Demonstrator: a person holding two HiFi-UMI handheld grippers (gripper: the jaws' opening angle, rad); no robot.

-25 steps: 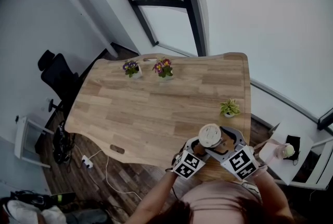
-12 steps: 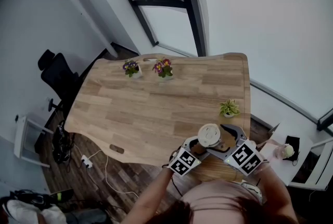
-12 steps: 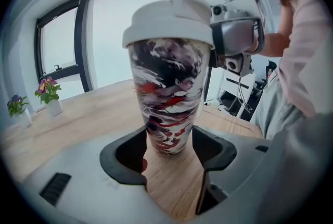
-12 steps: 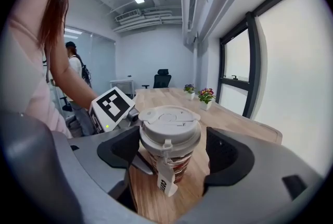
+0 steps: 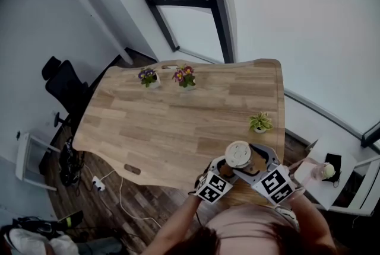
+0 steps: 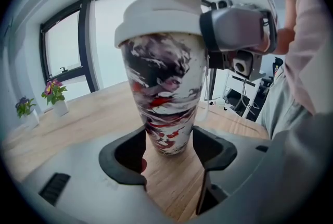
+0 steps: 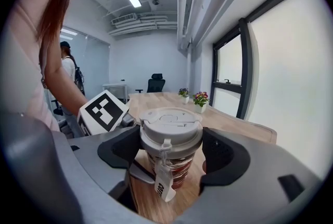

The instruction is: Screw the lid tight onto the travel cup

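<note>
The travel cup (image 6: 162, 95), white with a dark red marbled pattern, stands upright on the wooden table (image 5: 172, 123) near its front right corner. Its white lid (image 5: 238, 153) sits on top. My left gripper (image 6: 169, 147) is shut on the cup's lower body, a pad touching each side. My right gripper (image 7: 171, 146) is shut on the lid (image 7: 170, 125), coming in from the right and higher up. A white tag (image 7: 161, 186) hangs from the lid. In the head view both grippers (image 5: 228, 166) (image 5: 252, 160) meet at the cup.
A small green plant (image 5: 260, 123) stands just behind the cup. Two flower pots (image 5: 148, 77) (image 5: 185, 77) sit at the table's far edge. An office chair (image 5: 62, 85) is at the far left, and a white side table (image 5: 326, 174) at the right.
</note>
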